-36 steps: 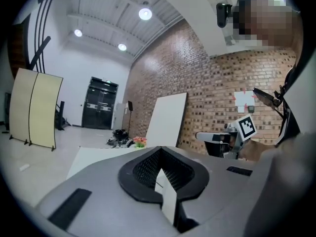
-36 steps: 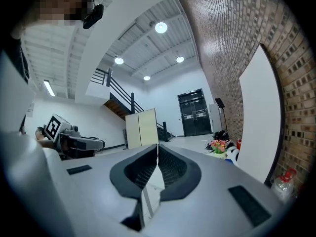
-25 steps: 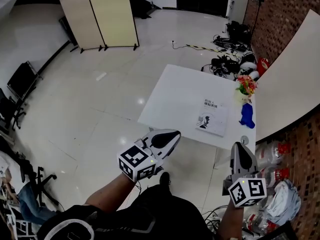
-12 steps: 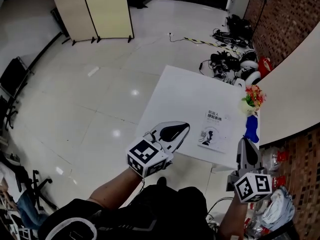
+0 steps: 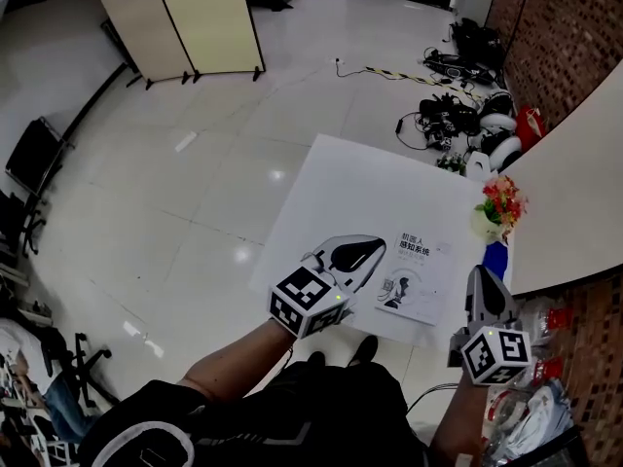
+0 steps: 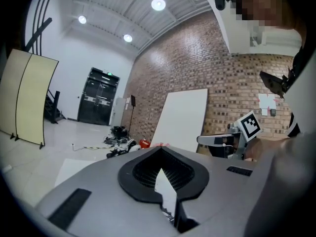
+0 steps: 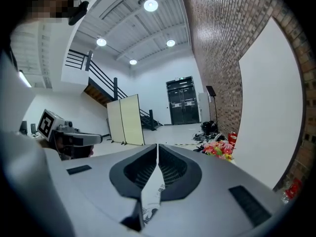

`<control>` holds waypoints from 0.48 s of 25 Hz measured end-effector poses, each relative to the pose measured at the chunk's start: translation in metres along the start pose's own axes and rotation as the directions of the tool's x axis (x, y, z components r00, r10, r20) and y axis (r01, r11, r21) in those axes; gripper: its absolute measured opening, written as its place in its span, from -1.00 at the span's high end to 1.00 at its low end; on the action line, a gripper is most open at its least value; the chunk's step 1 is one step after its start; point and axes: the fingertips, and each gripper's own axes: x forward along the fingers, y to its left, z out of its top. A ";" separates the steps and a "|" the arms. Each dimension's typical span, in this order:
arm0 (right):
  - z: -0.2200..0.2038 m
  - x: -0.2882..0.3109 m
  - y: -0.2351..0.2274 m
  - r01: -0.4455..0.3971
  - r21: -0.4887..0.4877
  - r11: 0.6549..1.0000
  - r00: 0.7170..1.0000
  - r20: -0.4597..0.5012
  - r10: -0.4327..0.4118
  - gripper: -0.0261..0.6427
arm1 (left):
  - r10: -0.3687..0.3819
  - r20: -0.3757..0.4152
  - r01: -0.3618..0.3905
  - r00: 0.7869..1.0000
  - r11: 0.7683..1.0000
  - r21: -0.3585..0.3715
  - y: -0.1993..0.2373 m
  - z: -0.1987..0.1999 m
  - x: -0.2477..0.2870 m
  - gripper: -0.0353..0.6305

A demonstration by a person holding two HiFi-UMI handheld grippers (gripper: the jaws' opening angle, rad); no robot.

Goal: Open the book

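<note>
A closed book (image 5: 415, 274) with a white cover and dark print lies flat near the front edge of the white table (image 5: 360, 183). My left gripper (image 5: 376, 246) hovers over the table's front edge, just left of the book, with its jaws together and nothing between them. My right gripper (image 5: 483, 276) is off the table's front right corner, to the right of the book, also shut and empty. In the left gripper view the left gripper (image 6: 160, 149) points level over the table. In the right gripper view the right gripper (image 7: 157, 146) does the same.
A small vase of red and yellow flowers (image 5: 501, 204) and a blue object (image 5: 495, 258) stand at the table's right edge. A large white panel (image 5: 574, 193) leans on the brick wall at right. Cables and gear (image 5: 458, 125) lie on the floor beyond. A folding screen (image 5: 180, 22) stands far left.
Both grippers have travelled forward toward the table. The left one now reaches over the table edge beside the book. The book has not moved on the table.
</note>
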 end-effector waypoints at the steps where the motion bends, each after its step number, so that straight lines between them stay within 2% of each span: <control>1: -0.006 0.009 -0.009 -0.009 0.002 1.000 1.000 -0.020 0.009 0.91 | 0.008 -0.010 -0.008 1.000 1.000 0.001 0.003 -0.002 0.011 0.90; 6: -0.042 0.045 -0.050 -0.042 0.030 0.999 0.991 -0.126 0.045 0.91 | 0.069 -0.098 -0.073 0.993 0.997 -0.040 0.021 -0.029 0.064 0.90; 10: -0.083 0.071 -0.081 -0.038 0.080 0.996 0.973 -0.225 0.055 0.91 | 0.068 -0.179 -0.086 0.982 0.992 -0.091 0.029 -0.065 0.099 0.90; 12: -0.112 0.080 -0.090 -0.024 0.126 0.992 0.956 -0.287 0.059 0.91 | 0.066 -0.240 -0.098 0.968 0.987 -0.125 0.034 -0.091 0.111 0.90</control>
